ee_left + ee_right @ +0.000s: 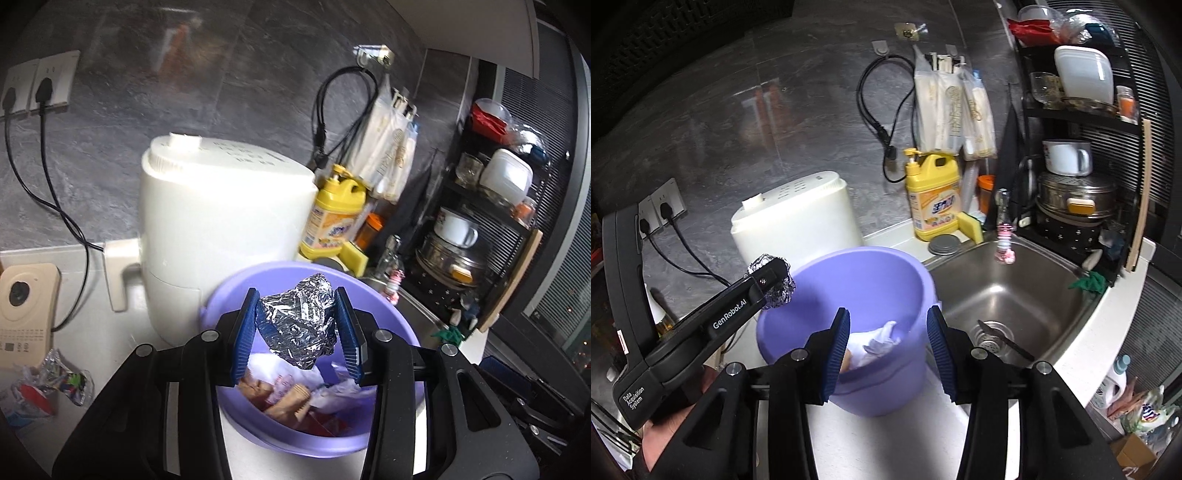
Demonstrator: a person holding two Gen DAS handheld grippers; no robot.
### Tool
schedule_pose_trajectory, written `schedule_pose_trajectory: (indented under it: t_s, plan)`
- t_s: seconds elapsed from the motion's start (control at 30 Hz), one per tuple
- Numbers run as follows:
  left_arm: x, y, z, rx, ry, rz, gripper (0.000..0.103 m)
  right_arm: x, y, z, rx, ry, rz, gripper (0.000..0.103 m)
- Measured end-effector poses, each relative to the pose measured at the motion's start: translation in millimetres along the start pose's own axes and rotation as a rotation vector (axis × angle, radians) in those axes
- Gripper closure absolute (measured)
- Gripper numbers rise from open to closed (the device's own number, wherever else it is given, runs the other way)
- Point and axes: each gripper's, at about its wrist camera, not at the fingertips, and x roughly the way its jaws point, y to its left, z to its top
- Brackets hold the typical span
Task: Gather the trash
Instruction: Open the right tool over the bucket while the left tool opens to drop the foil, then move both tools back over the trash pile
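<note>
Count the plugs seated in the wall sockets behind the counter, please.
2. Both black plugs sit side by side in the wall sockets left of the white appliance: one plug at the far left, the other plug just beside it. More sockets may lie out of frame.

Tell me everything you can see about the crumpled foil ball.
The foil ball is shiny silver aluminium foil, crumpled into an irregular lump with many creases. The left gripper holds it between its two blue ribbed pads, which press on its sides. It hangs in the air above the open purple bucket, touching nothing else. Below it in the bucket lie white paper and other trash. From the right wrist view it sits near the bucket's left rim.
</note>
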Motion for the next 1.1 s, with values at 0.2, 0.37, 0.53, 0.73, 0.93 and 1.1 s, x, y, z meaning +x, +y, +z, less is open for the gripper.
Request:
schedule_pose_trajectory:
  t_s: [0.2, 0.37, 0.53, 0.73, 0.93, 1.1]
  plan:
    - [-7, 2, -5, 0.010, 0.010, 0.014, 0.037, -5, -2, -3, 0.006, -0.001, -0.004, 0.059]
    - [-22, 19, -6, 0.001, 0.001, 0.052, 0.033, -7, 6, -5, 0.003, -0.005, 0.020, 0.059]
    - [-44, 37, -5, -0.001, -0.028, 0.101, 0.029, -7, 25, -8, -0.016, -0.002, 0.061, 0.059]
    - [-74, 69, -6, -0.027, -0.061, 0.179, 0.023, -6, 57, -12, -0.054, 0.009, 0.125, 0.059]
    - [-103, 101, -10, -0.057, -0.085, 0.252, 0.019, -5, 93, -20, -0.095, 0.027, 0.191, 0.056]
    - [-123, 126, -14, -0.082, -0.096, 0.307, 0.018, -5, 124, -29, -0.130, 0.043, 0.245, 0.054]
